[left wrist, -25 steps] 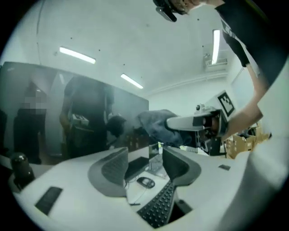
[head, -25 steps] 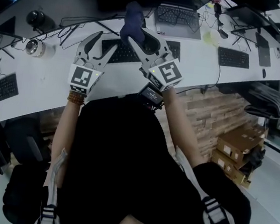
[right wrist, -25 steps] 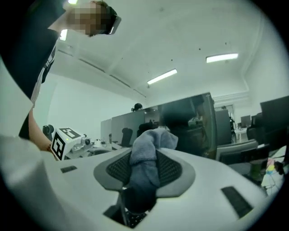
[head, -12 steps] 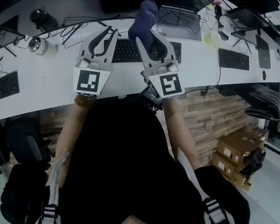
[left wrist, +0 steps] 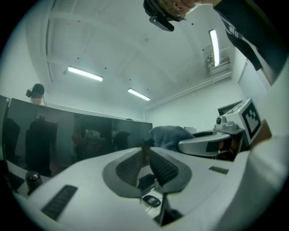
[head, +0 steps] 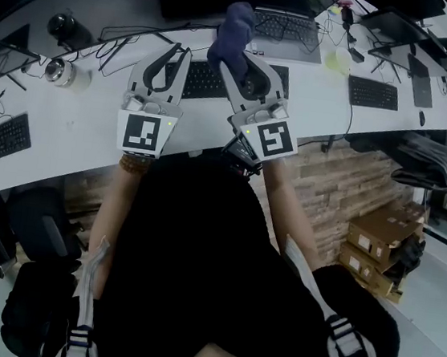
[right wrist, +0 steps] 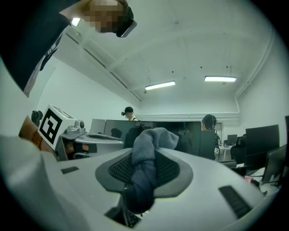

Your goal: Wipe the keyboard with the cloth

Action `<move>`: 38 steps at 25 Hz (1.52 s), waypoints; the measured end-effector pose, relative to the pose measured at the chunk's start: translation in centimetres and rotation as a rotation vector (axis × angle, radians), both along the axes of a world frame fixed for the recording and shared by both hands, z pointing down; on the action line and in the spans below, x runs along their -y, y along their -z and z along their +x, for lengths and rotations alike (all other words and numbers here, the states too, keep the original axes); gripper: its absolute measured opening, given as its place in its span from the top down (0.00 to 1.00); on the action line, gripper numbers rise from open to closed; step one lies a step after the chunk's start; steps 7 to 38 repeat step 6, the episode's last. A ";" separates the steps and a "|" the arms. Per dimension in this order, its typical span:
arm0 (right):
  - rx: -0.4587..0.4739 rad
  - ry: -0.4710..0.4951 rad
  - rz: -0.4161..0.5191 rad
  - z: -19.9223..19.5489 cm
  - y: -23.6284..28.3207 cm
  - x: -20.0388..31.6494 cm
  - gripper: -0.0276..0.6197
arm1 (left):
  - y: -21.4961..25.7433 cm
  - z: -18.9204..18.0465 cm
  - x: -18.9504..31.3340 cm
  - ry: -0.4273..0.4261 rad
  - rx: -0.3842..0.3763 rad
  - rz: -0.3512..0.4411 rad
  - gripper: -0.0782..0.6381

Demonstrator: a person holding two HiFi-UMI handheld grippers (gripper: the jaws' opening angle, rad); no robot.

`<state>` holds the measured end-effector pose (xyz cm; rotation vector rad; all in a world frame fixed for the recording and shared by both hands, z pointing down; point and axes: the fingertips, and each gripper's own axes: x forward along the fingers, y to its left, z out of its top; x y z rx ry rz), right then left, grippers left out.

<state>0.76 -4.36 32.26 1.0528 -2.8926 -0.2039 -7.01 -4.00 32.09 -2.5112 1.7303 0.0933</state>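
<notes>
Head view: a white desk (head: pixel 76 127) curves across the frame, strewn with cables (head: pixel 136 35). A laptop (head: pixel 286 32) sits behind the keyboard (head: pixel 199 82), and 2 more keyboards lie well apart from it, 1 far left (head: pixel 2 141) and 1 far right (head: pixel 372 92). The keyboard's long axis runs left to right along the desk. Both grippers hover above it and hide much of it – the left gripper (head: pixel 178 49) its left end, the right gripper (head: pixel 227 59) its right half.

Left gripper view: the 2 jaws are pressed together with nothing between them, and a dark partition (left wrist: pixel 67 135) stands beyond.

Right gripper view: the jaws are clenched on the grey-blue cloth (right wrist: pixel 144 167) – its length runs along the jaws, a bunched end jutting past the tips and the other end drooping toward the camera.
</notes>
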 end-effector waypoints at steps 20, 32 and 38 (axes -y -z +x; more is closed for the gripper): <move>0.040 0.010 0.023 0.3 1.4 -0.6 0.79 | 0.6 0.9 -0.5 -0.009 -0.016 0.005 0.81; 0.040 0.010 0.023 0.3 1.4 -0.6 0.79 | 0.6 0.9 -0.5 -0.009 -0.016 0.005 0.81; 0.040 0.010 0.023 0.3 1.4 -0.6 0.79 | 0.6 0.9 -0.5 -0.009 -0.016 0.005 0.81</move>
